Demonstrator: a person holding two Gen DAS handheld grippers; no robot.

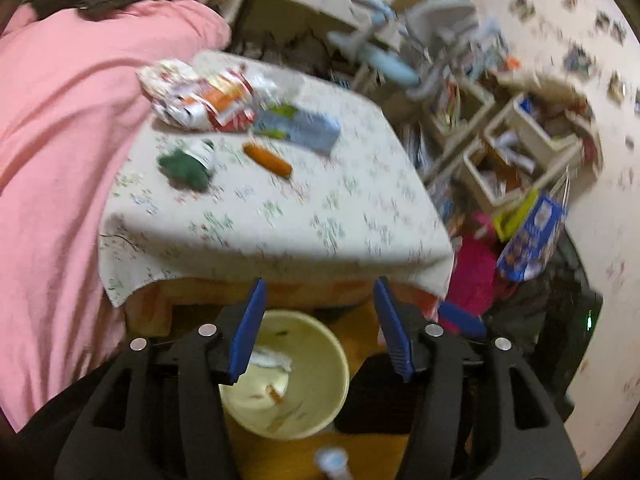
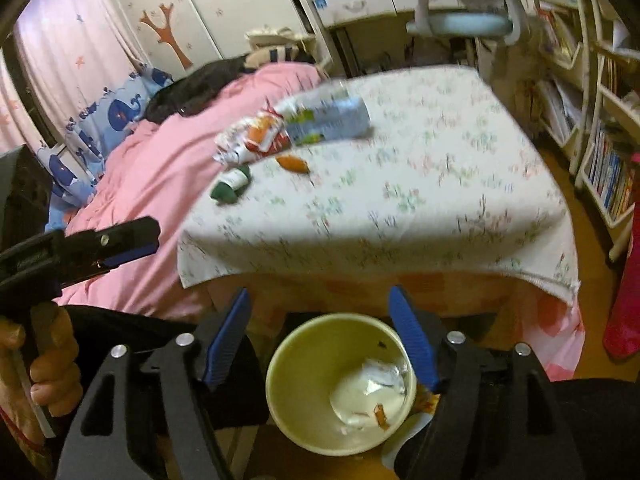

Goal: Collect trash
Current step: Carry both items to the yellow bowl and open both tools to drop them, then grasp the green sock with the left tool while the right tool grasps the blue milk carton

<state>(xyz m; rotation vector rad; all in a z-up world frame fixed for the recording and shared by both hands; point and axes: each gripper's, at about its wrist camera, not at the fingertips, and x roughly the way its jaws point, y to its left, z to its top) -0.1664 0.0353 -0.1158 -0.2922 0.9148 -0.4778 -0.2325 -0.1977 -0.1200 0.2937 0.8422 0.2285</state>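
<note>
A pale yellow bin point(image 1: 316, 396) stands on the floor in front of the table and holds a crumpled wrapper and small scraps; it also shows in the right wrist view point(image 2: 304, 408). On the table lie a crumpled red-and-white wrapper point(image 1: 200, 98), a blue-grey carton point(image 1: 304, 128), an orange wrapper point(image 1: 268, 158) and a green bottle point(image 1: 188, 164). My left gripper point(image 1: 320, 300) is open and empty above the bin. My right gripper point(image 2: 320, 308) is open and empty above the bin too. The left gripper shows at the left of the right wrist view point(image 2: 132, 240).
The table point(image 1: 280, 216) has a floral cloth point(image 2: 400, 200) hanging over its edge. A bed with a pink cover point(image 1: 52, 160) lies left of it. Cluttered shelves point(image 1: 512, 148) and a bookcase point(image 2: 600, 128) stand right. A desk chair point(image 2: 460, 20) stands behind.
</note>
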